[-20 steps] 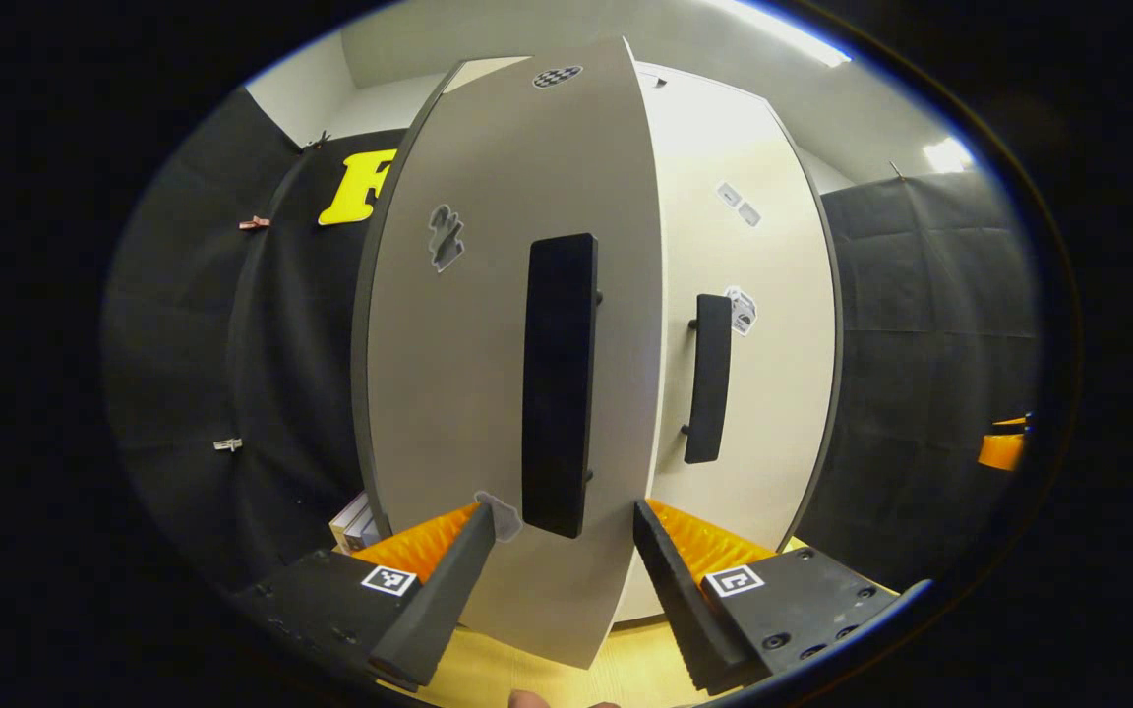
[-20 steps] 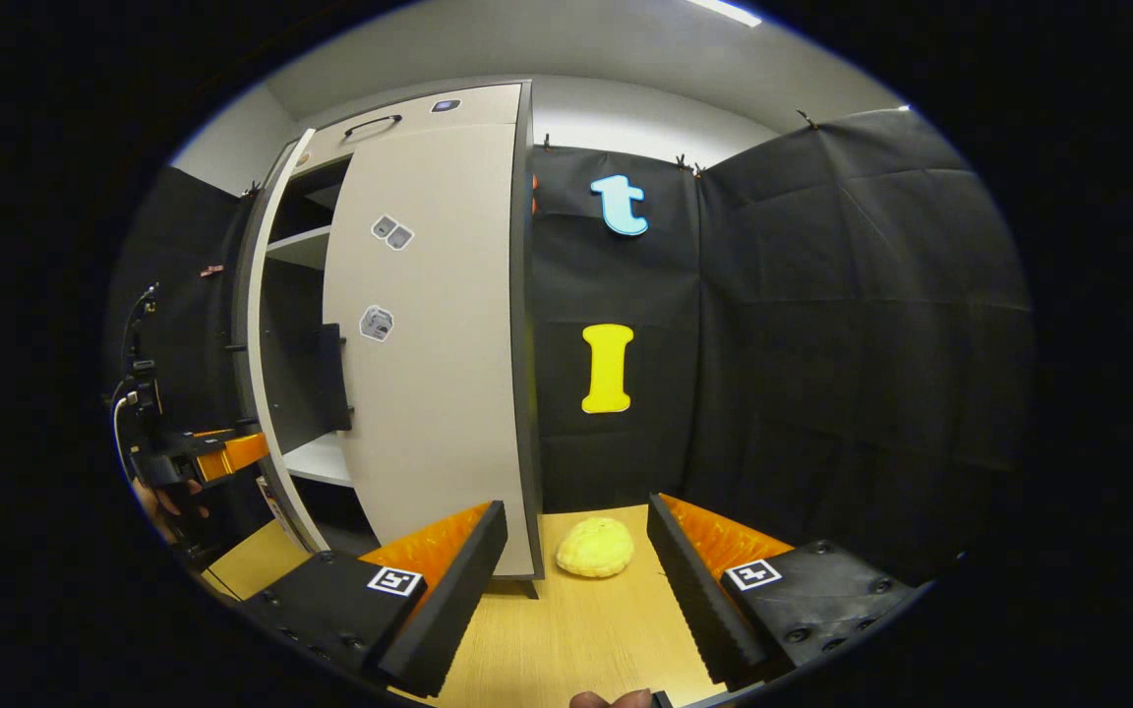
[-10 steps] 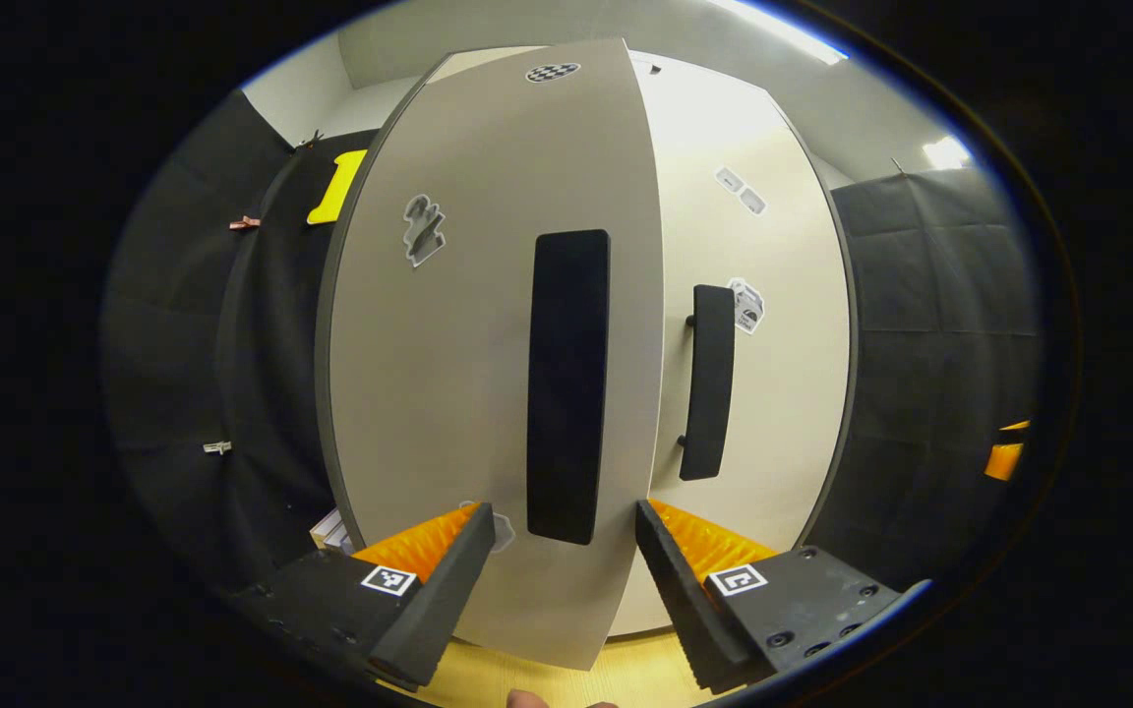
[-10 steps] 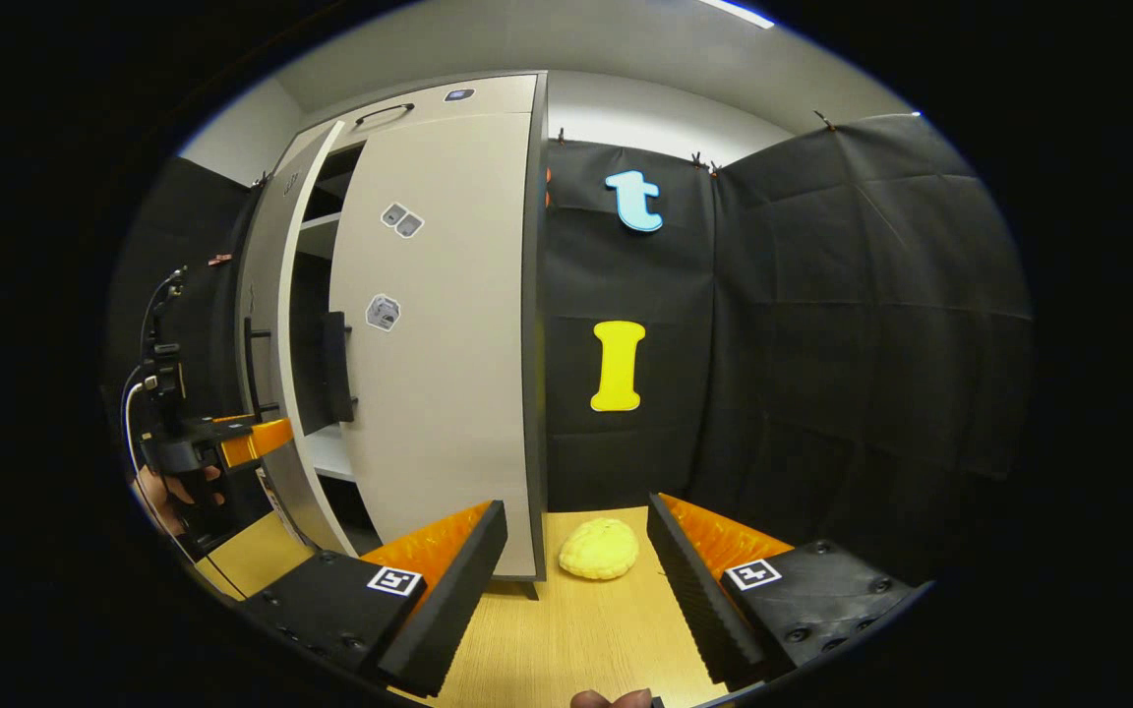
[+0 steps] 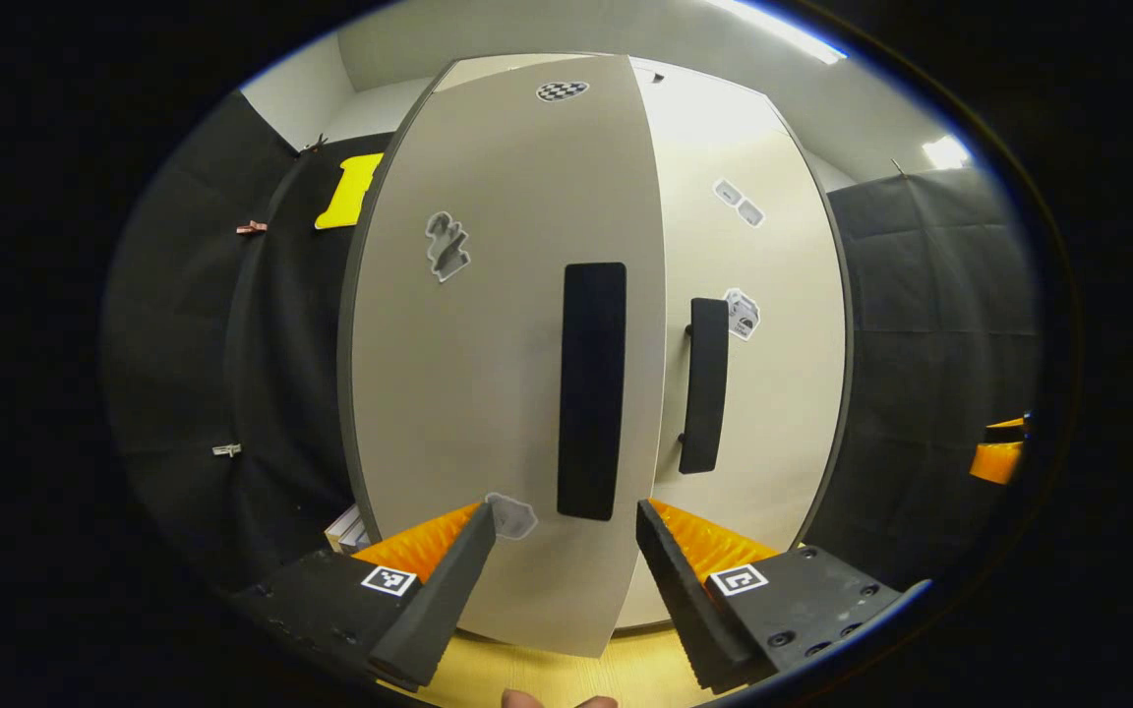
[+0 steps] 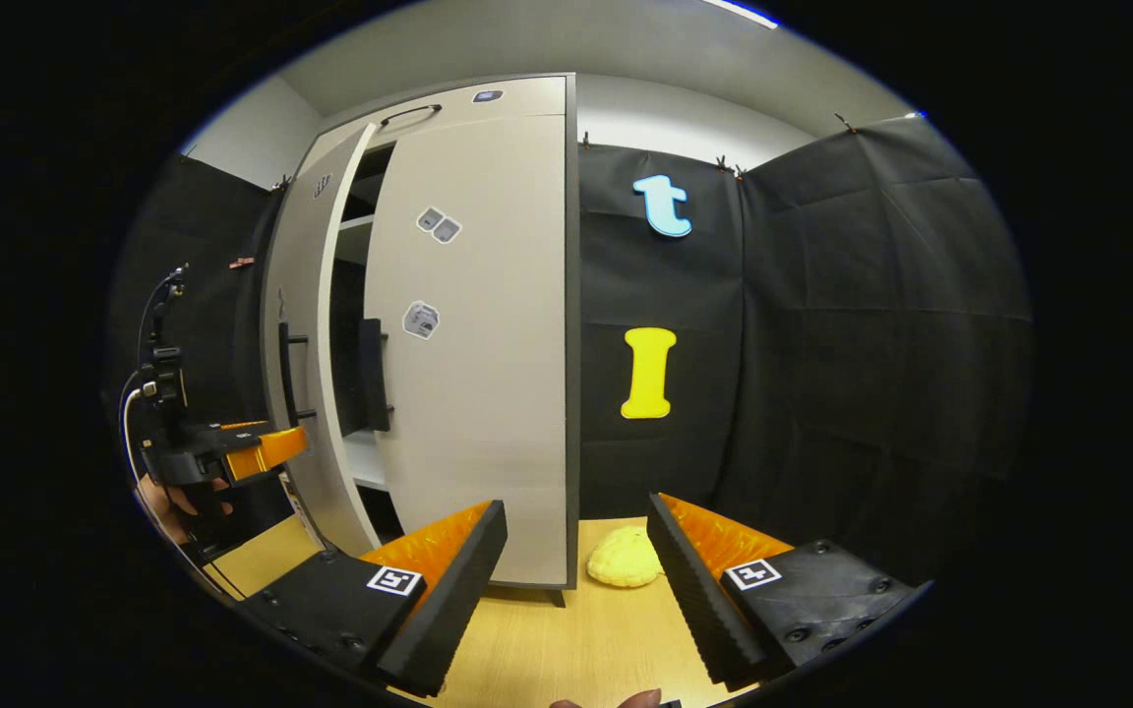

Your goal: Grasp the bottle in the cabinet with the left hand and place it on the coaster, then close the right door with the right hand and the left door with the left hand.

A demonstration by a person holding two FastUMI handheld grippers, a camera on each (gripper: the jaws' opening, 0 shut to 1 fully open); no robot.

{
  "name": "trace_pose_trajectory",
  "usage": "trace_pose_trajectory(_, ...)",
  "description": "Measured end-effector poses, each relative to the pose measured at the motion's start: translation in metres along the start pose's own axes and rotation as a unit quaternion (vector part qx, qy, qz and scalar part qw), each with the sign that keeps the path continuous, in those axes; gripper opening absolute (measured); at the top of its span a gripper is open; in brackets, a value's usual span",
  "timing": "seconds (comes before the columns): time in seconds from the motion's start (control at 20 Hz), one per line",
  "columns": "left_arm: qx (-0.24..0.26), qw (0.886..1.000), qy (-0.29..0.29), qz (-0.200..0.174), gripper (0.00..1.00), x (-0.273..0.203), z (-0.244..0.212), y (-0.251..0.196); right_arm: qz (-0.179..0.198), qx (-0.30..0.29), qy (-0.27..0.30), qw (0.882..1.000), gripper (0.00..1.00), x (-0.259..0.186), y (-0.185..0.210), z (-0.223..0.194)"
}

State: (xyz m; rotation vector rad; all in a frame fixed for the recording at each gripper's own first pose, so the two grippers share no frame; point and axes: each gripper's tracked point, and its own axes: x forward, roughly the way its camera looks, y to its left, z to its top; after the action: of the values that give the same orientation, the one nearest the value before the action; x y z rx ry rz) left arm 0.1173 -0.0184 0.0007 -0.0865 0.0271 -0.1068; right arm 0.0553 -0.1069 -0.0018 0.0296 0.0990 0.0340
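Currently cabinet (image 6: 517, 295): right door (image 6: 488, 344) shut, left door (image 5: 488, 374) just ajar; visible shelves bare. Left gripper (image 5: 565, 551) jaws wide, holding nothing, straddling left handle (image 5: 591, 391). Right gripper (image 6: 576, 580) jaws wide, empty, over table (image 6: 547, 649).

My left gripper view faces the left door (image 5: 488, 393) up close. My right gripper view looks from farther back. Both share the cabinet's right door (image 6: 488, 374).
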Motion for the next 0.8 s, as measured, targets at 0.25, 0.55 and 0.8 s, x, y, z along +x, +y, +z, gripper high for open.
trace_pose_trajectory(0.25, 0.009, 1.000, 0.001, -0.003, 0.94, -0.032, 0.003, 0.008, 0.015, -0.009, -0.004, 1.000, 0.96, -0.003, 0.023, 0.002)
trace_pose_trajectory(0.55, 0.039, 0.999, -0.006, 0.005, 0.93, -0.065, 0.014, 0.019, 0.021, -0.012, -0.023, 0.999, 0.96, -0.007, 0.047, 0.014)
trace_pose_trajectory(0.8, 0.035, 0.999, -0.016, 0.013, 0.94, -0.093, 0.025, 0.024, 0.017, -0.010, -0.029, 0.999, 0.96, -0.014, 0.064, 0.015)
